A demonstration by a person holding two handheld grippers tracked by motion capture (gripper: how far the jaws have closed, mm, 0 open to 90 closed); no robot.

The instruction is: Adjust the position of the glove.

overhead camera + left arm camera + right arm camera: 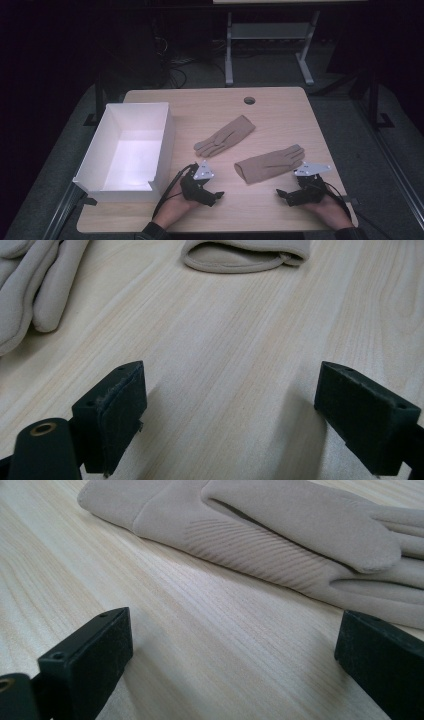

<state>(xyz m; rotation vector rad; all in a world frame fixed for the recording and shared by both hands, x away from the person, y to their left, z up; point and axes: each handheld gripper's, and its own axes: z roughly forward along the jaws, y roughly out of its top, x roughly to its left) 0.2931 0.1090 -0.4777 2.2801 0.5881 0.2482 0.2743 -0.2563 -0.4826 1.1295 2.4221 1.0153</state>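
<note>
High view: both gloves (270, 164) lie just beyond the gaping, empty left tongs (215, 197) and right tongs (284, 196).

No readable text, labels, brands, numbers, signs

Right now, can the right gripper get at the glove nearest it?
Probably yes. The right gripper rests open on the table, and only bare wood lies between its jaws and the near glove, with nothing on top of it.
</note>
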